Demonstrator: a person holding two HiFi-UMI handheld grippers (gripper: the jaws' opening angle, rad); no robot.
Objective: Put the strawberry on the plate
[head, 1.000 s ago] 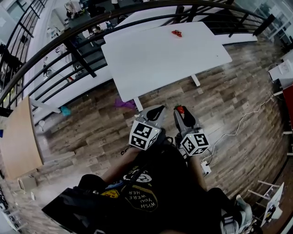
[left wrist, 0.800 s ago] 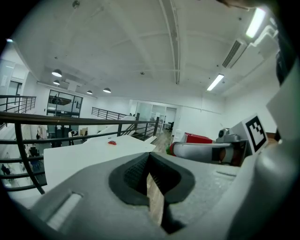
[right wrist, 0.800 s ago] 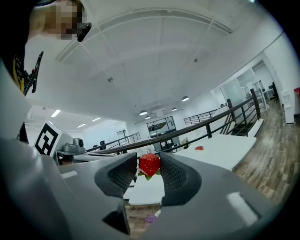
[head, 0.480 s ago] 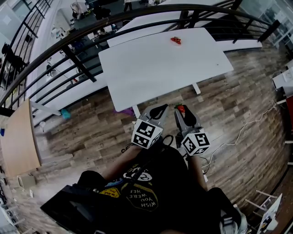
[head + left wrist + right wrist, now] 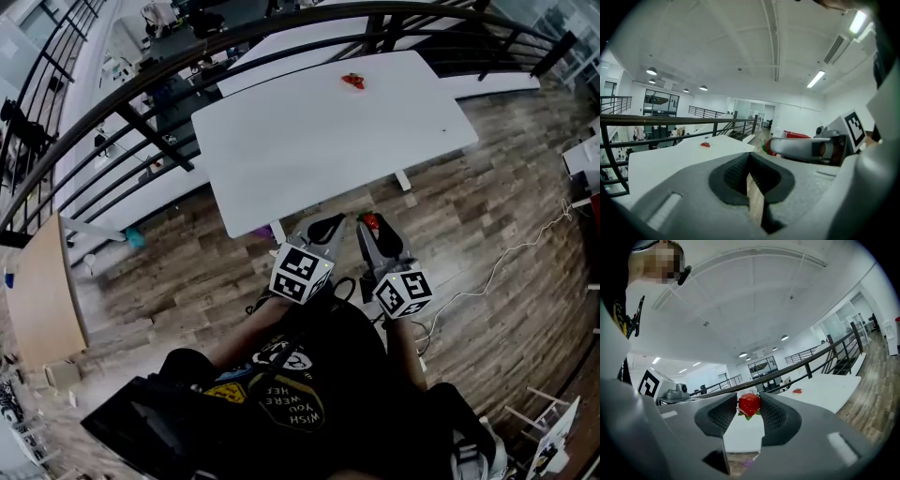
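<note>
A strawberry (image 5: 749, 404) is pinched by the right gripper (image 5: 749, 409); the left gripper (image 5: 751, 161) is pressed together, empty. The table (image 5: 309, 141) at twelve o'clock is not yet reached.

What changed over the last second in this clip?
The person has moved towards the table: in the head view its near edge now lies closer to both grippers. Nothing was taken hold of or let go. The right gripper stays shut on the strawberry, and the left gripper stays shut and empty. Both are held side by side as before.
</note>
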